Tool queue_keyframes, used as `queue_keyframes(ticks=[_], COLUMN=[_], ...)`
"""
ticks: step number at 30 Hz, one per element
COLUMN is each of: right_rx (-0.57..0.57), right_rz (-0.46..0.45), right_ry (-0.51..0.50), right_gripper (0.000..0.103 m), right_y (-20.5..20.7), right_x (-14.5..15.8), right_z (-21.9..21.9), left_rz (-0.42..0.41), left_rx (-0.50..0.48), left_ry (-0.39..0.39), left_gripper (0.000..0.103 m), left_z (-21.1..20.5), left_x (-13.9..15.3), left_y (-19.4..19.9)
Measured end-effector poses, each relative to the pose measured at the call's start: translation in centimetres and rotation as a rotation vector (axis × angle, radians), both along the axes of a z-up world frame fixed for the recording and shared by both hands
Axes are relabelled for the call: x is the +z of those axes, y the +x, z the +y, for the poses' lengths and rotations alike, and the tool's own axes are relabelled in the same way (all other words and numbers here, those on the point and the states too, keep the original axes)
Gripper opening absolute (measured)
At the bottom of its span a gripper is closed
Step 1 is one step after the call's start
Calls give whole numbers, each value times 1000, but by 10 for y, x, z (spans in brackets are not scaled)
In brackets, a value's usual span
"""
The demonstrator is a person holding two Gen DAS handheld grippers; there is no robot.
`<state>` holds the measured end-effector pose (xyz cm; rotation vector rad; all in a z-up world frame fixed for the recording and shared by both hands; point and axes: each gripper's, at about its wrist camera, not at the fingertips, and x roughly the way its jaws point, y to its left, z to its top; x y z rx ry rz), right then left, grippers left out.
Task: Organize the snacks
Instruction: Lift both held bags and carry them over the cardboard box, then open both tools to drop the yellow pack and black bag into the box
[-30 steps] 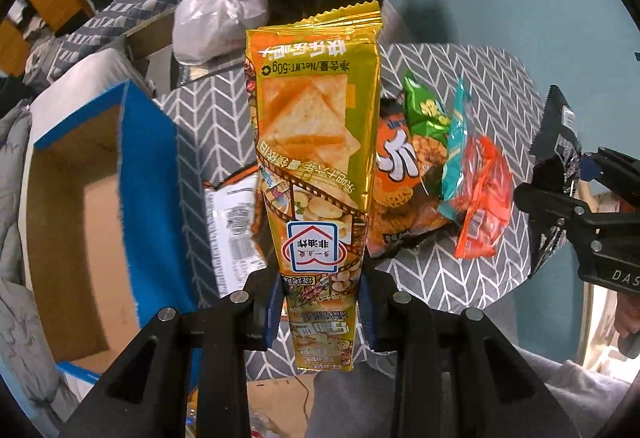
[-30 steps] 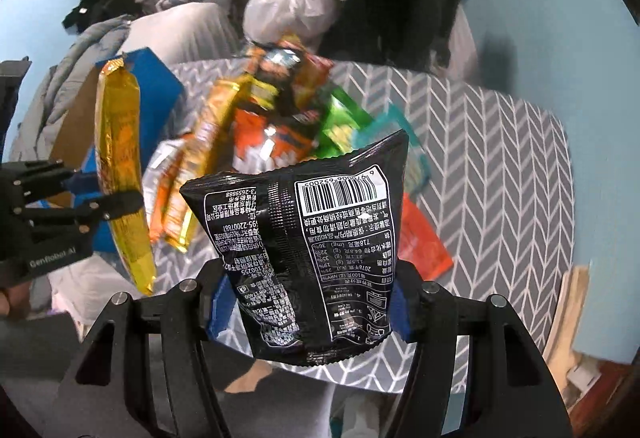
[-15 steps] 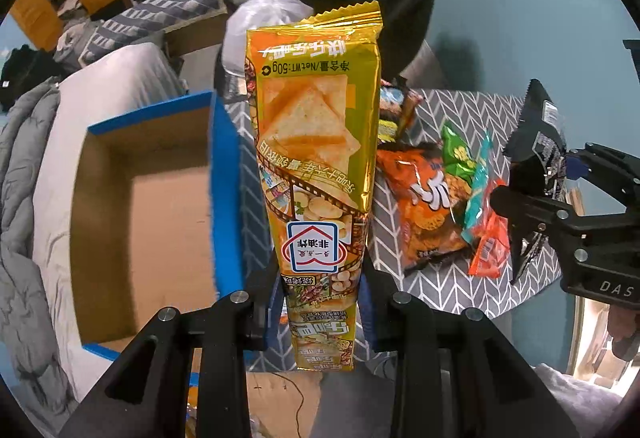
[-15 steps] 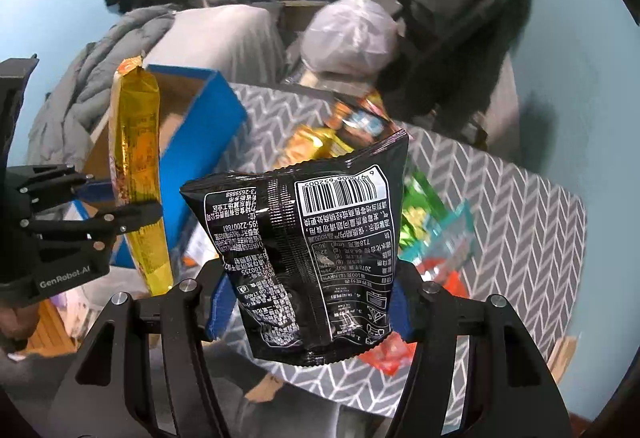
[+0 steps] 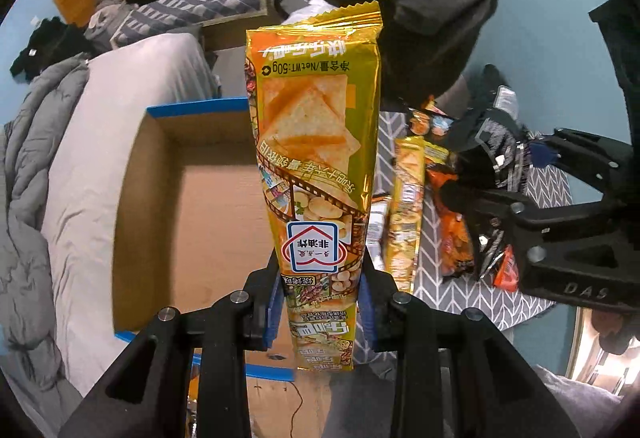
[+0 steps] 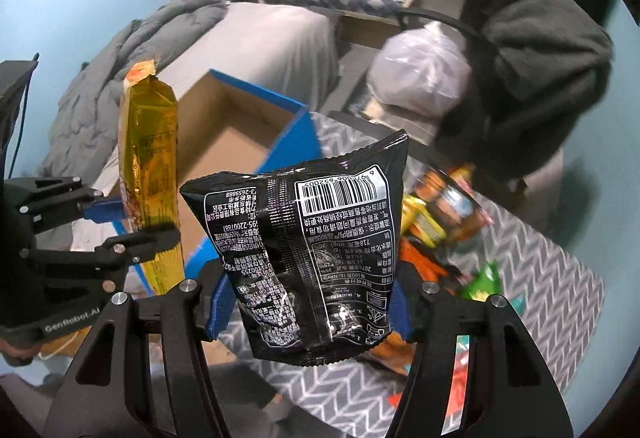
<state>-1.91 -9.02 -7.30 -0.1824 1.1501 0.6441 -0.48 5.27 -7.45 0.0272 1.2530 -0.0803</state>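
The left claw (image 5: 320,312) grips a tall yellow cracker packet (image 5: 316,157) above the open cardboard box (image 5: 192,205). The right claw (image 6: 308,312) pinches a black snack bag (image 6: 316,250) over the surface (image 6: 552,270). Held low, the packet could tip outside the box, though depth is unclear.

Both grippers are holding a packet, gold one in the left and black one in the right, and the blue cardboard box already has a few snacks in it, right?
Not quite: the blue cardboard box shows only bare cardboard inside, as the left wrist view shows. The rest holds: the left gripper clamps the gold packet and the right gripper clamps the black packet.
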Motion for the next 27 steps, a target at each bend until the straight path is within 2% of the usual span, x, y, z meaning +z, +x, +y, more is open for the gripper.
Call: queue_keyframes(ticks=[10, 19, 27], right_rx=[117, 162, 190], right_rz=[17, 57, 98], right_ry=[15, 23, -18], right_gripper=[62, 62, 62], right_y=[15, 28, 33], right_x=[-12, -30, -57], right_z=[77, 134, 173], left_rz=[-18, 25, 62], left_rx=[94, 139, 149], left_ry=[38, 72, 98], left_gripper=[32, 32, 32], left_z=[59, 102, 124], left_x=[1, -33, -59], left_y=[9, 21, 26])
